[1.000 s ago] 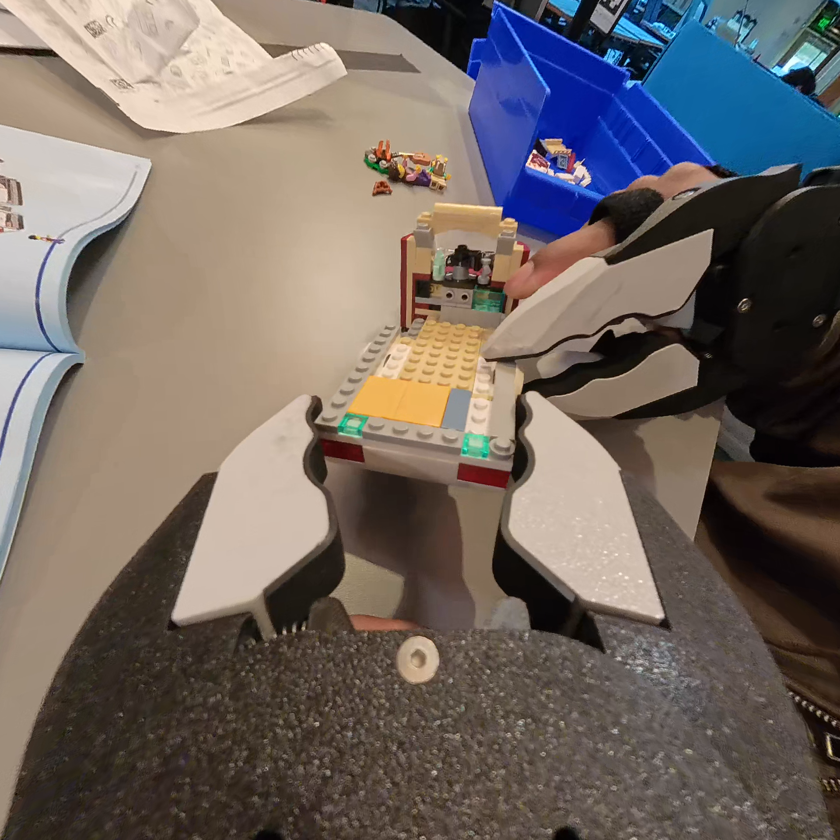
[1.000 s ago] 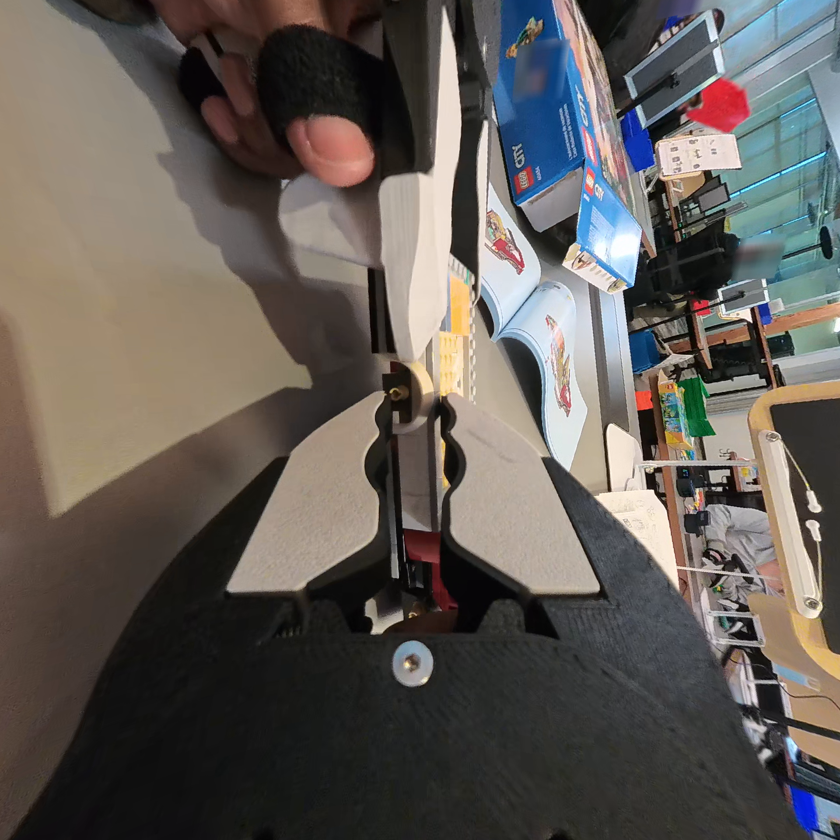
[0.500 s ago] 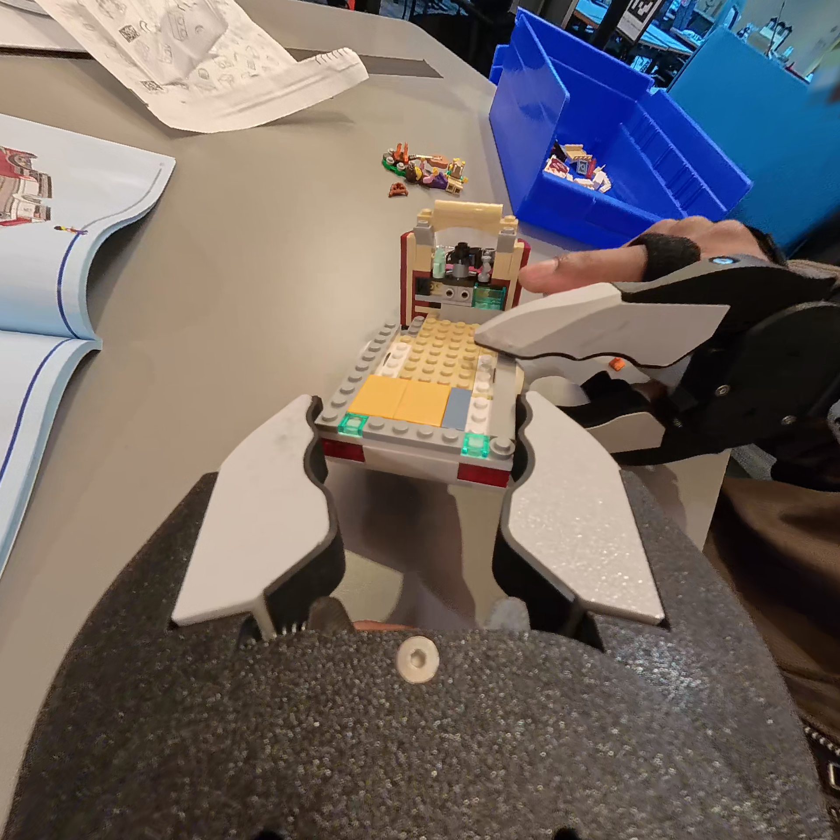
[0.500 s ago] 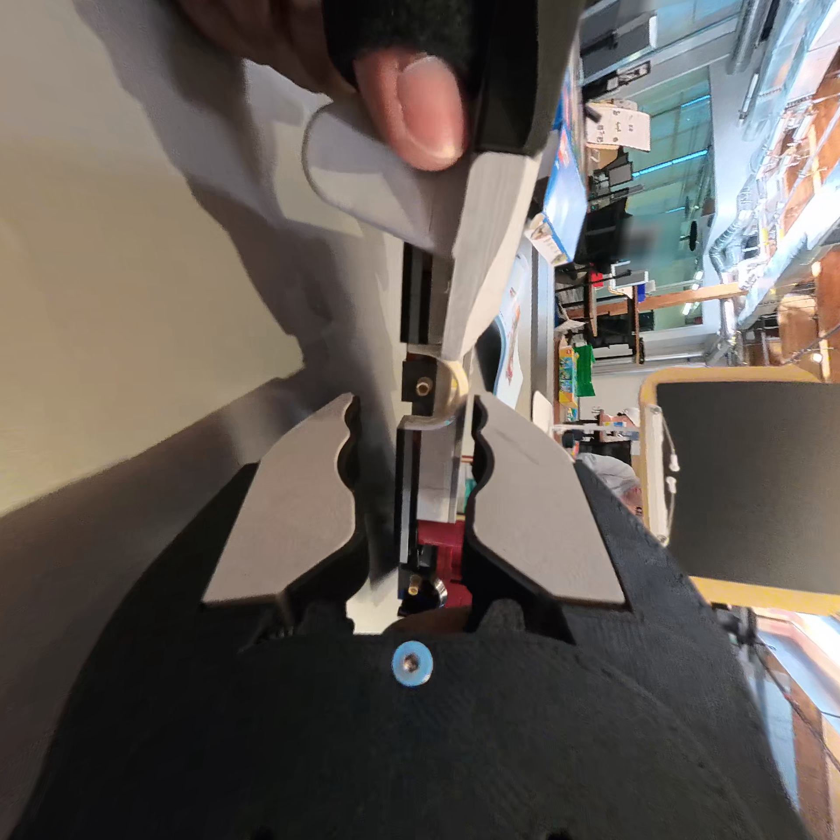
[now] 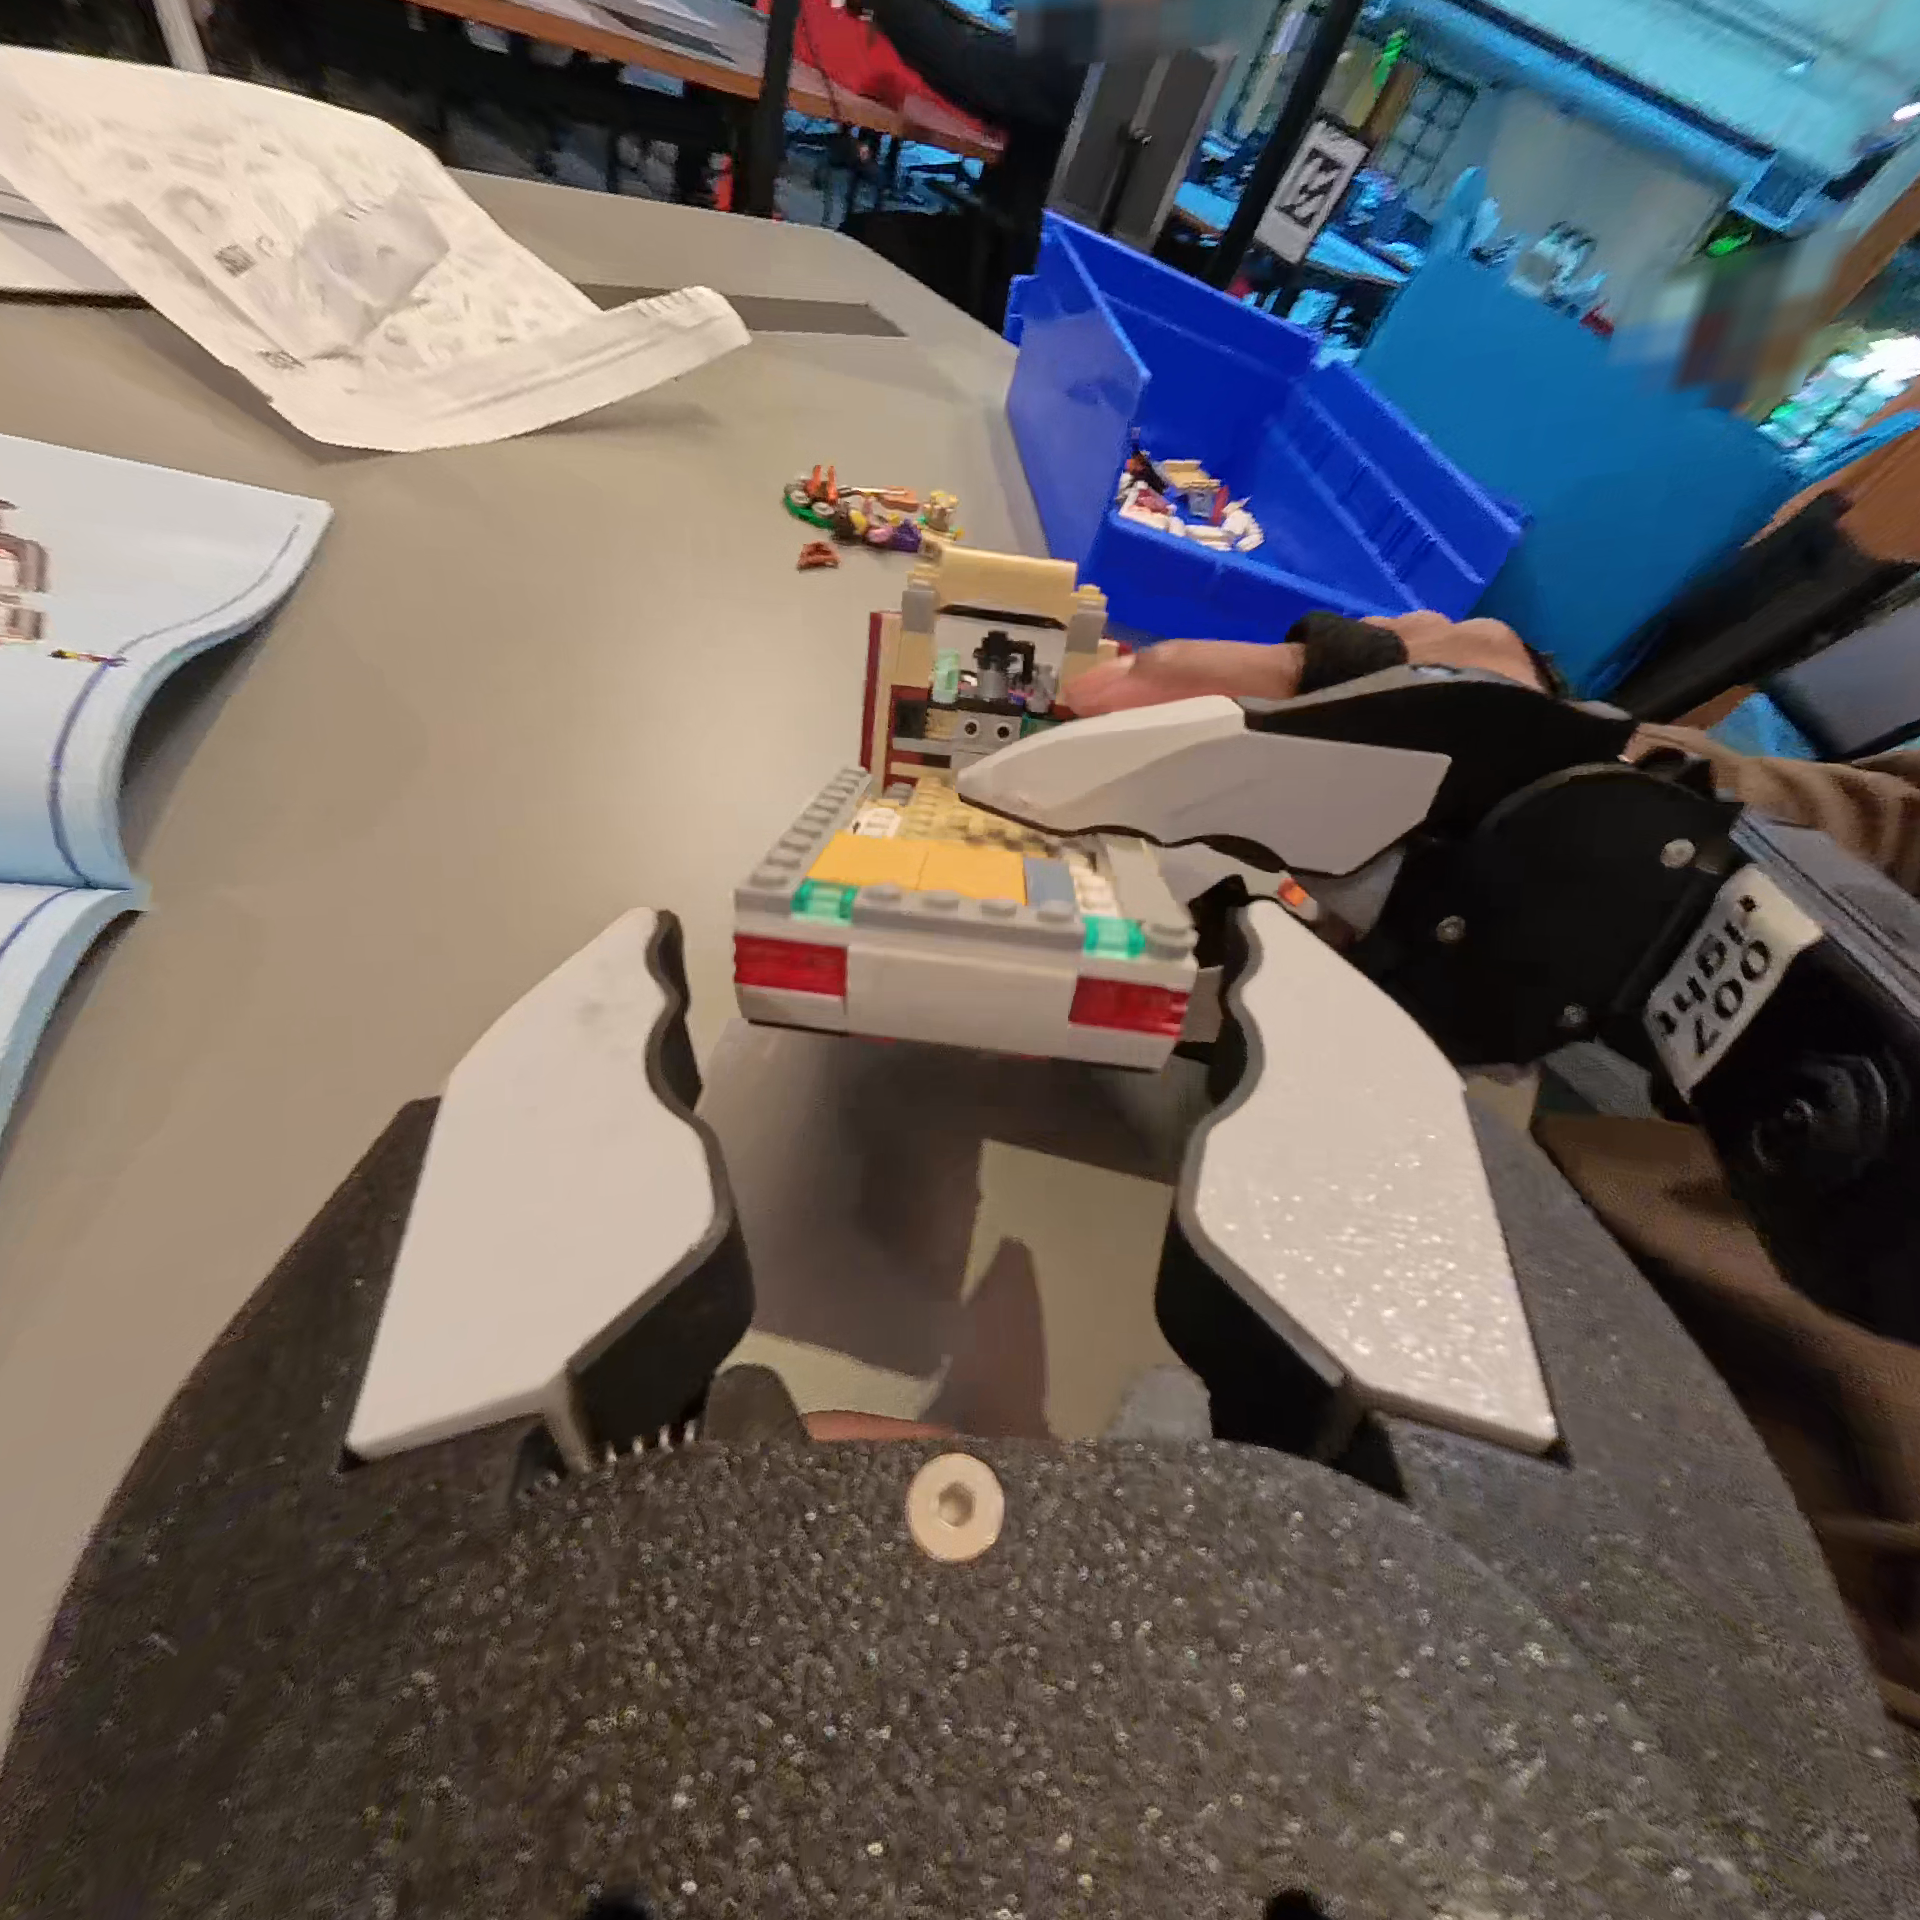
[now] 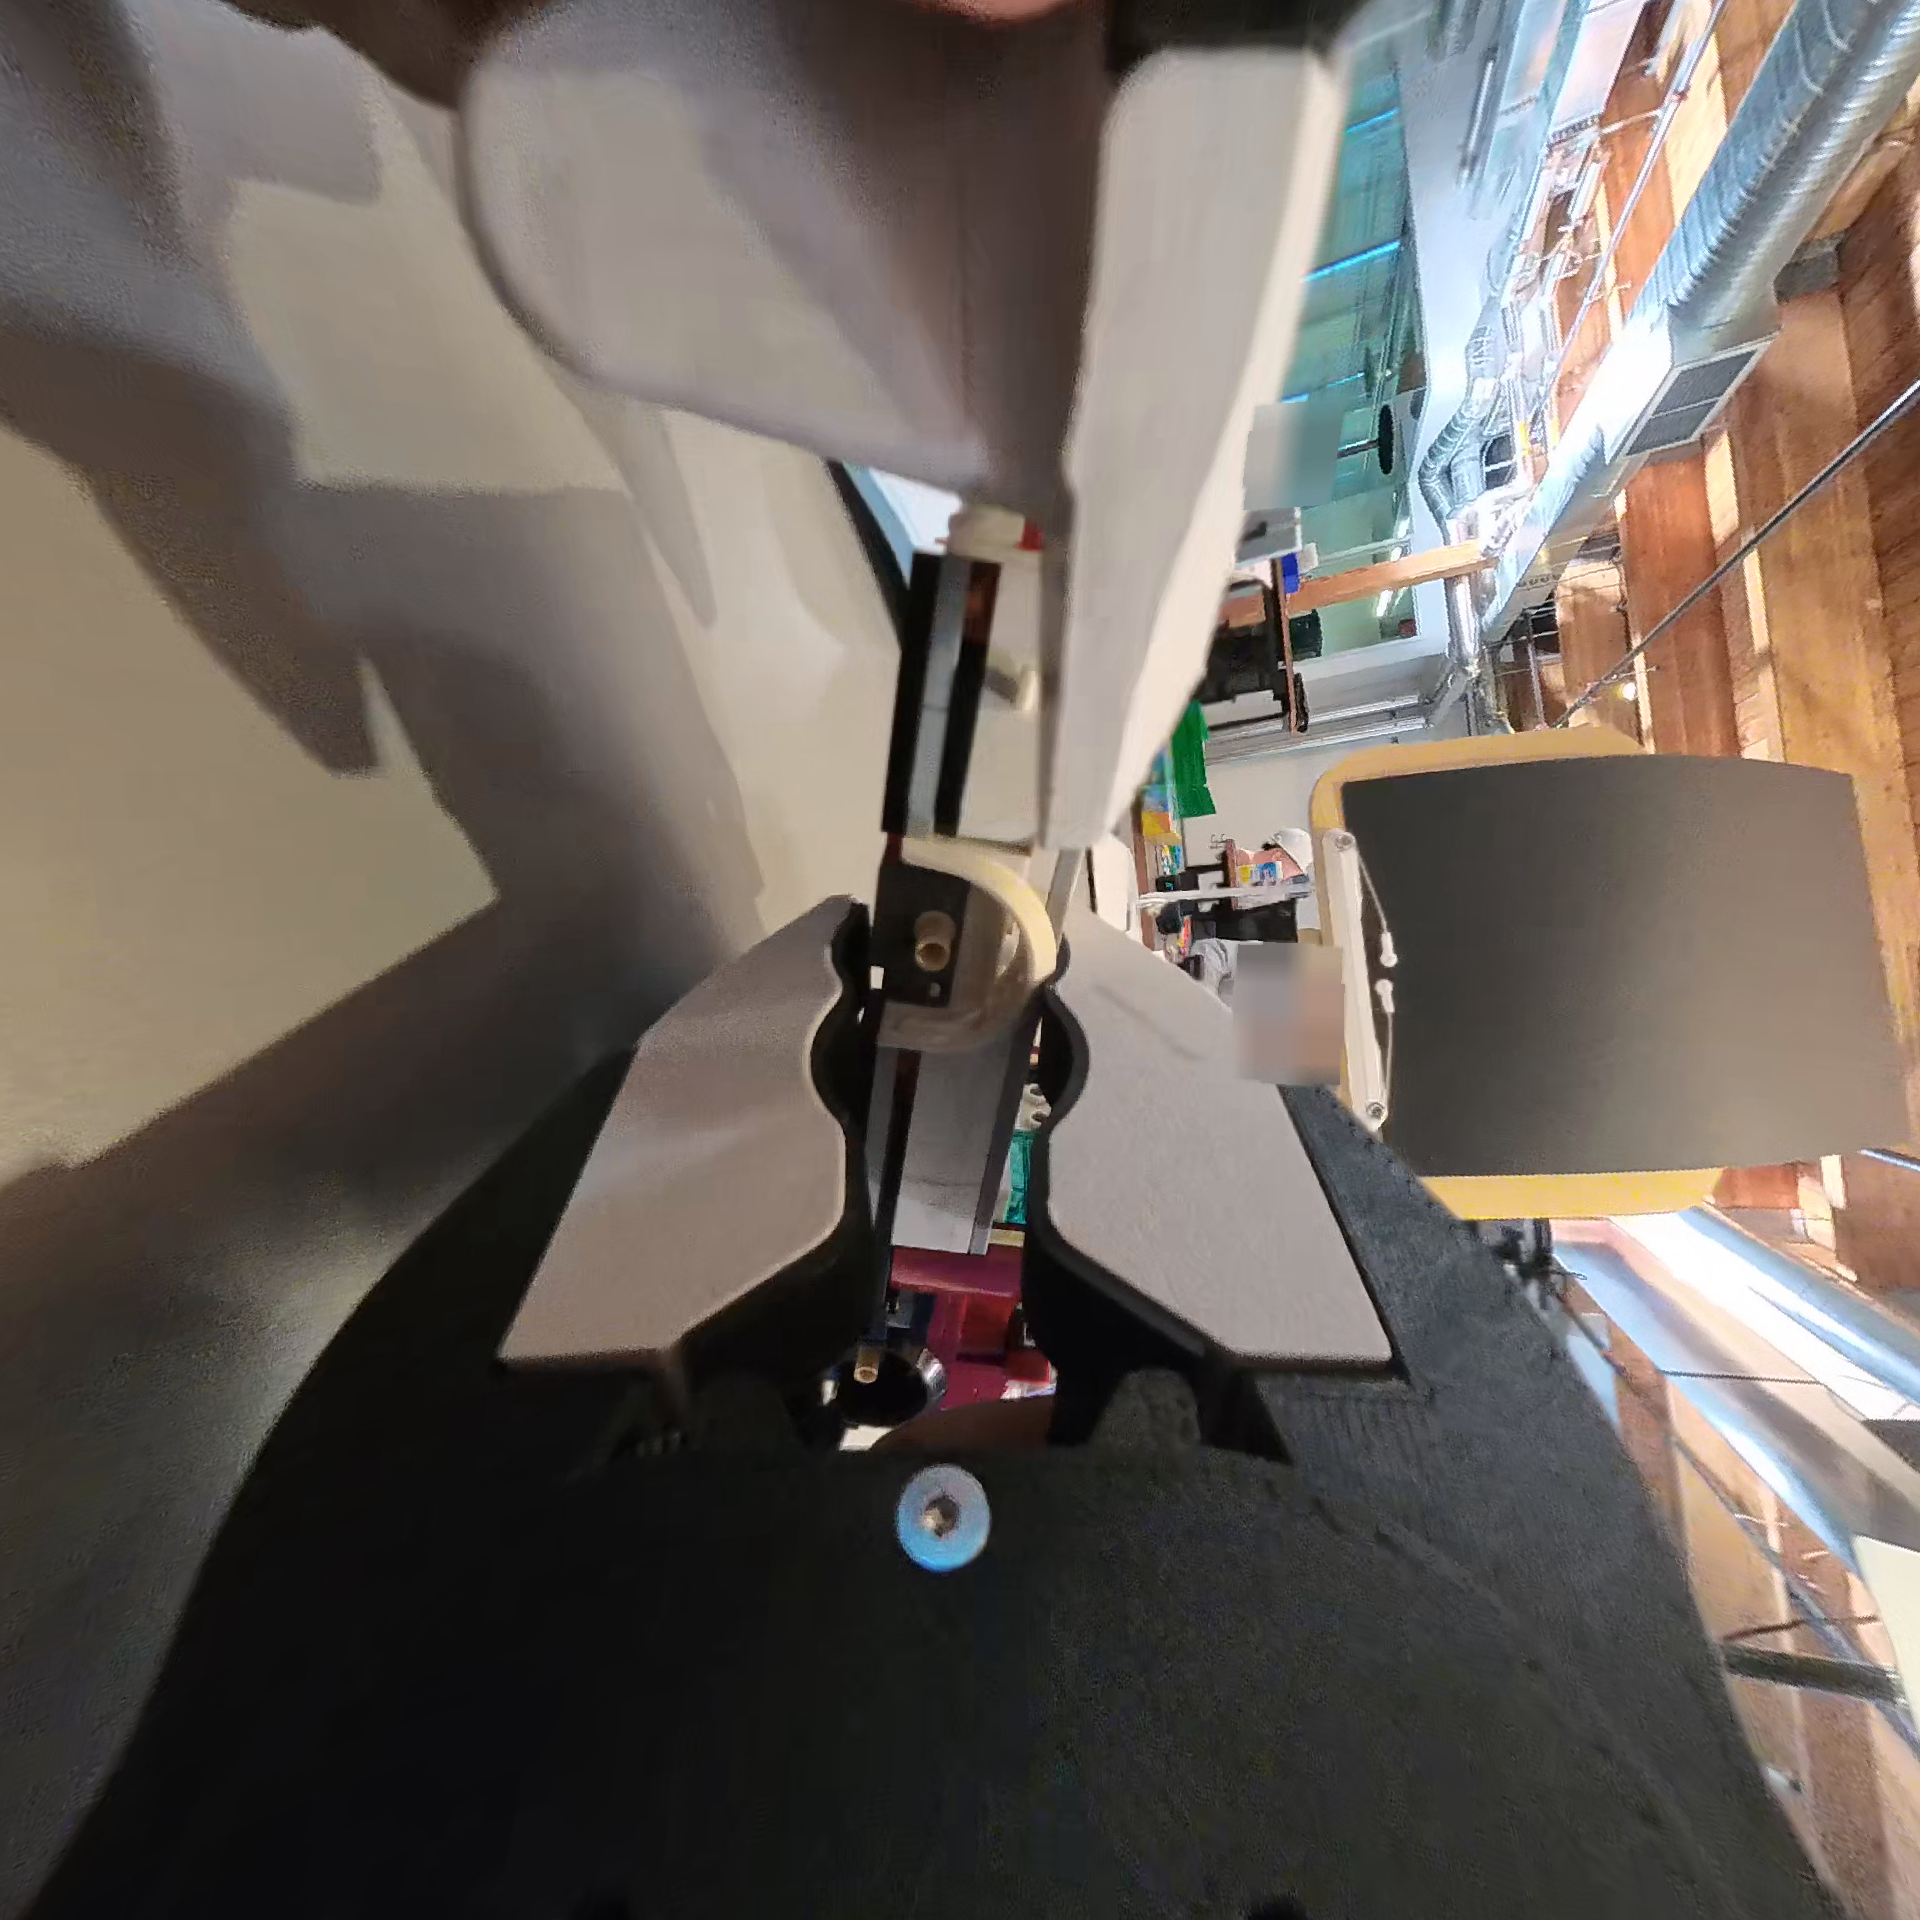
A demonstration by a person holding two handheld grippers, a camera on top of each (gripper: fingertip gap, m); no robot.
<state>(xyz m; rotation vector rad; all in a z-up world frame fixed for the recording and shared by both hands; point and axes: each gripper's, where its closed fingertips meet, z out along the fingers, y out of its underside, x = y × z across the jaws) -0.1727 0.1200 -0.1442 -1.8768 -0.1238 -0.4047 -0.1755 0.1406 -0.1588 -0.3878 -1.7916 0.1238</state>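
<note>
Left wrist view: my left gripper [image 5: 956, 997] gapes wide, its left finger clear of the brick model [image 5: 966, 904]. My right gripper [image 6: 951, 997] pinches the model's side, narrow. Grey studded deck, red rear blocks, tan cab, near table [image 5: 520, 727] edge; bin [image 5: 1247, 468] beyond.

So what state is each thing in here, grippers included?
Left gripper: open, fingers either side of the model's near end, left one clearly apart from it.
Right gripper: clamped on the model's side edge, one finger above, one below.
Brick model: part-built, roughly level, seemingly raised off the table.
Booklet: lying open.
Paper sheet: unfolded, edge curled up.
Blue bin: open-topped, a few pieces inside.
</note>
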